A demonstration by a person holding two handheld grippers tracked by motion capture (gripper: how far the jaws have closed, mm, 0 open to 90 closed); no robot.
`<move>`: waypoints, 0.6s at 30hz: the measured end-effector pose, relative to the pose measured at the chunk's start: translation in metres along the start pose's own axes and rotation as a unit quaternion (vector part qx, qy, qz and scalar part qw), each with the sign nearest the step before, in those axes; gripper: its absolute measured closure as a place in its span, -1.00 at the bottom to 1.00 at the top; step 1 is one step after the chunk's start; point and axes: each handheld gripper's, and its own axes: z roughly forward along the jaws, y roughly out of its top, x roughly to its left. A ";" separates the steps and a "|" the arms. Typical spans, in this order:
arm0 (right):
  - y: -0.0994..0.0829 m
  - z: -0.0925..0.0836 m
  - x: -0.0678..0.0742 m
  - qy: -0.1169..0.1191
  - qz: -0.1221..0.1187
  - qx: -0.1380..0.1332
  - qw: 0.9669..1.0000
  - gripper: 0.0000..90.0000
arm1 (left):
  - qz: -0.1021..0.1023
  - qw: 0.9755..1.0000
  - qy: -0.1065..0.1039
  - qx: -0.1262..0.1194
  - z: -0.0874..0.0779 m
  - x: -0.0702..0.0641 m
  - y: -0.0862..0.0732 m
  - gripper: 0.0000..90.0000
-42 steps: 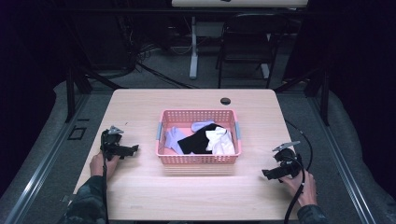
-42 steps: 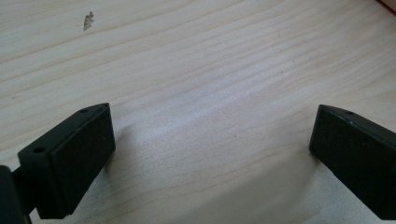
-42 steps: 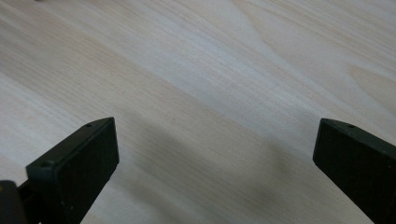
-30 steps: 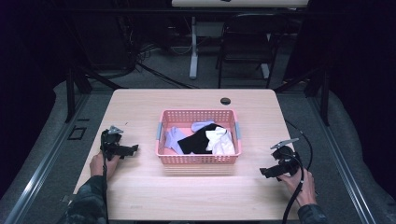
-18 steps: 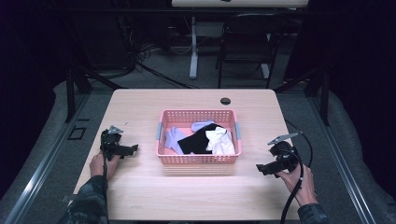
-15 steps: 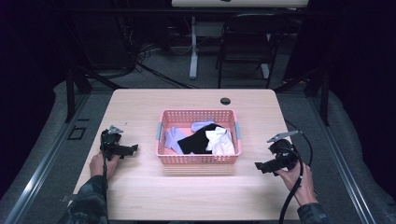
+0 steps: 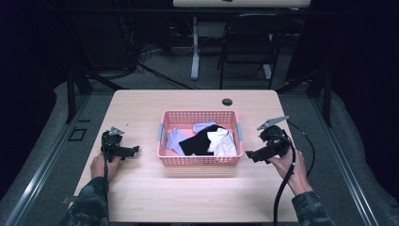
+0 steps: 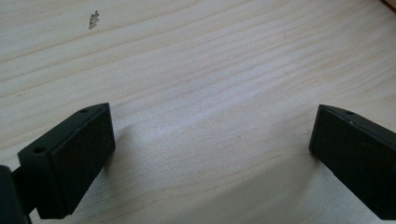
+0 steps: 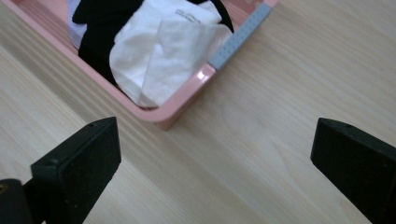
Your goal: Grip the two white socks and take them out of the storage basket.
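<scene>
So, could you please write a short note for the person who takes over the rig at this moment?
Left gripper: open, empty, low over the bare wooden table, left of the pink plastic basket.
Right gripper: open, empty, beside the basket's right end, jaws pointing at its near right corner.
Things: white cloth, black cloth and pale lilac cloth all lie in the basket. A small black round thing sits at the table's far edge.
Done: nothing is out of the basket.
Left: probably grasp the white cloth first, as it is nearest the right gripper.
</scene>
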 end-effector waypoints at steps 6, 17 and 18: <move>0.030 0.013 0.009 0.011 -0.023 0.007 1.000 -0.93 | 0.000 1.000 0.000 0.000 0.000 0.000 0.000 -1.00; 0.058 0.044 0.020 0.033 -0.032 0.030 0.998 -0.57 | 0.000 1.000 0.000 0.000 0.000 0.000 0.000 -1.00; 0.060 0.049 0.022 0.033 -0.029 0.032 0.999 -0.54 | 0.000 1.000 0.000 0.000 0.000 0.000 0.000 -1.00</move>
